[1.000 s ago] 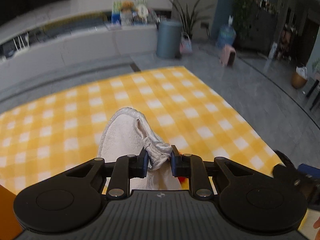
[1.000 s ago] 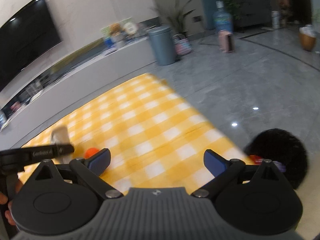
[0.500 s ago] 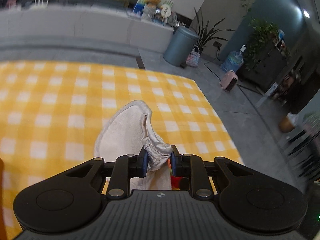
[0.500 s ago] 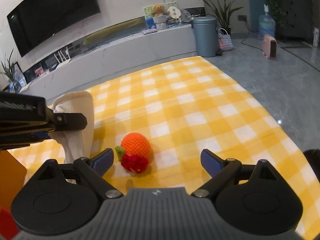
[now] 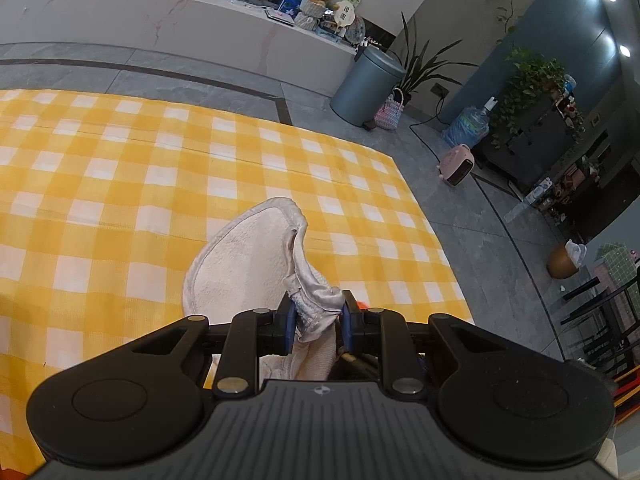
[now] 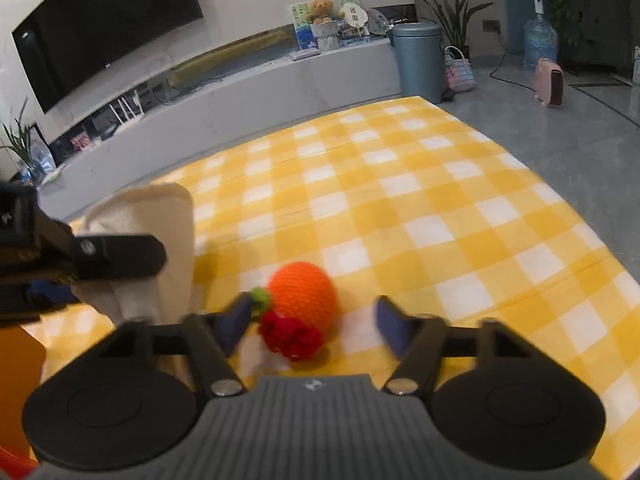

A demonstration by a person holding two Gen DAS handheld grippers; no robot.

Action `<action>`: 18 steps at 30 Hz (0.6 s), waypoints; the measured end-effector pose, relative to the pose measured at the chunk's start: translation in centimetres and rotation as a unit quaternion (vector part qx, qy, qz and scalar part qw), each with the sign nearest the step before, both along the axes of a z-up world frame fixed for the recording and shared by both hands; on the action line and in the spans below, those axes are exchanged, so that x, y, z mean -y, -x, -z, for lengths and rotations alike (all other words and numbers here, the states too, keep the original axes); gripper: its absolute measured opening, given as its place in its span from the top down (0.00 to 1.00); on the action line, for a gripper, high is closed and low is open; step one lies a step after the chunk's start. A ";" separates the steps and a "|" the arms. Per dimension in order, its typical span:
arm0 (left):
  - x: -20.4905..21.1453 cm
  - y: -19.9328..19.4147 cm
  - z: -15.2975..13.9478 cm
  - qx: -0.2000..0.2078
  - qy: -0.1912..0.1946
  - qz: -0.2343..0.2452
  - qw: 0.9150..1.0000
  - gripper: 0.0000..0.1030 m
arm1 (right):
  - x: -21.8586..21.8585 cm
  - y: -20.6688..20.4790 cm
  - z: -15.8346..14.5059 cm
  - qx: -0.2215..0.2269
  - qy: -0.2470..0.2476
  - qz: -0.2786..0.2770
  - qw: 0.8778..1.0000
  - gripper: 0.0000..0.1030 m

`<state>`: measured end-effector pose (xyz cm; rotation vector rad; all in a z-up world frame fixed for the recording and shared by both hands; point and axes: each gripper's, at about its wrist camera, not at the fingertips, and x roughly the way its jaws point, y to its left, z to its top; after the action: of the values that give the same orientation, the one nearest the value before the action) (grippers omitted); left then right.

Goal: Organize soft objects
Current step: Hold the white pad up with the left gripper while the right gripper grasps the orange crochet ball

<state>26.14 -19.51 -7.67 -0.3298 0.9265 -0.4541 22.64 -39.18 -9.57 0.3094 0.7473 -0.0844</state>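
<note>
My left gripper (image 5: pixel 316 324) is shut on the gathered satin edge of a white terry cloth cap (image 5: pixel 248 256), which hangs above the yellow checked blanket (image 5: pixel 120 184). The same cap (image 6: pixel 160 224) and the left gripper (image 6: pixel 100 256) show at the left of the right wrist view. An orange crocheted fruit (image 6: pixel 302 294) with a red and green tuft lies on the blanket (image 6: pixel 440 208). My right gripper (image 6: pixel 310 326) straddles the fruit and its jaws are closing; a gap remains between the blue pads and the fruit.
Grey tiled floor surrounds the blanket. A grey bin (image 5: pixel 366 84), a woven basket (image 5: pixel 390 110), a water bottle (image 5: pixel 466 126) and a pink heater (image 5: pixel 456 164) stand beyond its far edge. An orange box edge (image 6: pixel 16 368) lies at lower left.
The right gripper has come down over the orange fruit and its jaws have narrowed around it. The left gripper rolled and shifted with the cap still held.
</note>
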 end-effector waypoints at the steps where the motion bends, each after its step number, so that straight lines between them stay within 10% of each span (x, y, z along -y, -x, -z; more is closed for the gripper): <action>1: 0.0 0.1 -0.1 0.001 -0.002 0.001 1.000 0.76 | -0.2 0.0 -0.2 -0.001 0.007 -0.003 1.000 0.57; 18: 1.7 1.6 -0.6 0.039 -0.047 0.042 0.997 0.76 | 1.5 5.3 -3.0 -0.028 0.091 0.025 0.995 0.57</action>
<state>24.54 -21.24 -7.04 -0.1877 0.8842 -0.4954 17.30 -40.69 -6.54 0.1523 0.7827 -0.2079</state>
